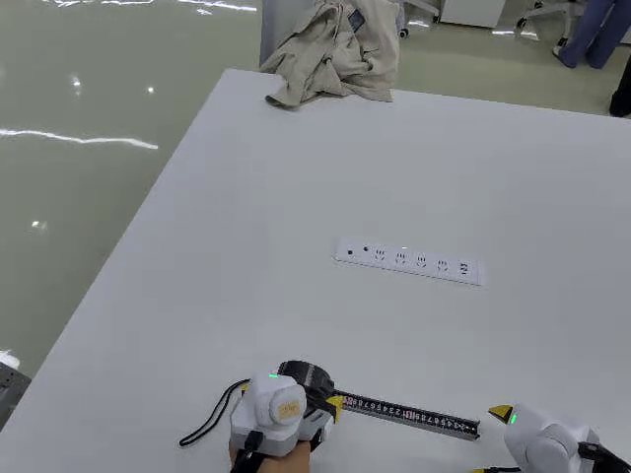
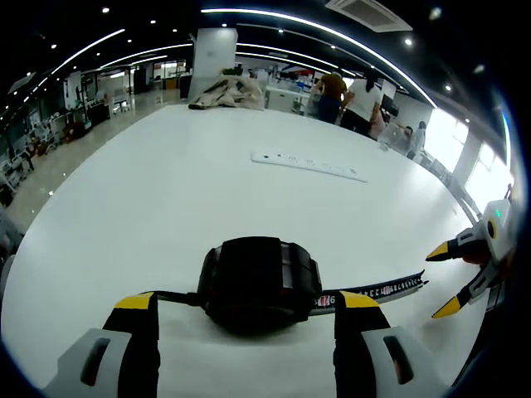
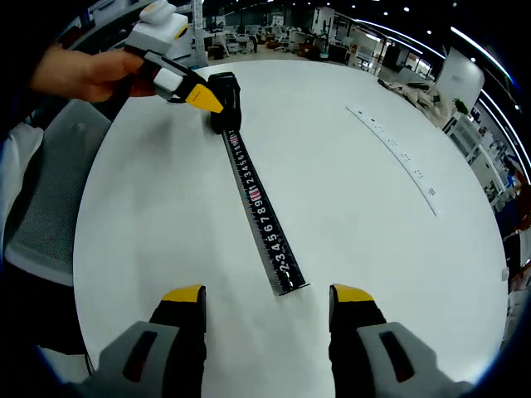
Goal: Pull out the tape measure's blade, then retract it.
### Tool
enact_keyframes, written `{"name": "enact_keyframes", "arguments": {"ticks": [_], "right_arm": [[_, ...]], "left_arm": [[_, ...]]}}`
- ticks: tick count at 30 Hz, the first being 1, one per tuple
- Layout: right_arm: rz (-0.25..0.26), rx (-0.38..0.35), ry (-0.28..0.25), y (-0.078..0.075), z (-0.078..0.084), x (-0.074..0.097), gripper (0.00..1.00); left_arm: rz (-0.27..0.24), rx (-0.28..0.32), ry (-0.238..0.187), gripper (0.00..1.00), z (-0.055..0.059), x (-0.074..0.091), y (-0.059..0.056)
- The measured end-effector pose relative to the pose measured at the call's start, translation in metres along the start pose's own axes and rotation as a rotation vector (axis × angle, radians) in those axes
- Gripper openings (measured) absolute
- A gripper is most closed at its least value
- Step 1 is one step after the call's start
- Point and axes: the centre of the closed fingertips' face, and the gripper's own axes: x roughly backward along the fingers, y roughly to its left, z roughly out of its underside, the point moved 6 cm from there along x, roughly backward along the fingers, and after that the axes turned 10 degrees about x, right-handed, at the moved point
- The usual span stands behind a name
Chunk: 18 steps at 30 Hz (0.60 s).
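Left hand-held gripper (image 2: 247,300) brackets the tape measure case (image 2: 259,282) on the bench (image 1: 394,148), likely anchoring it; whether it is clamped, cannot tell. Blade (image 3: 261,211) lies extended. Right hand-held gripper (image 3: 268,292) has its jaws wide at the tip, apart from it.

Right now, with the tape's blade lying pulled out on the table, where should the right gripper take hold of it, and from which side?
Probably its free end, approached end-on from the side away from the case. The blade lies flat and thin, pointing straight between the right gripper's open fingers, which can close across its narrow width.
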Motion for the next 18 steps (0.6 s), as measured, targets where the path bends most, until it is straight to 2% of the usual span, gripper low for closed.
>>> {"name": "enact_keyframes", "arguments": {"ticks": [8,18], "right_arm": [[-0.016,0.034,0.013,-0.010,0.000,-0.006,0.59],[-0.078,0.094,0.019,-0.016,0.000,-0.009,0.53]], "left_arm": [[-0.007,0.007,0.006,0.84,0.000,-0.004,0.001],[-0.008,0.025,0.009,0.82,0.000,-0.007,0.002]]}}
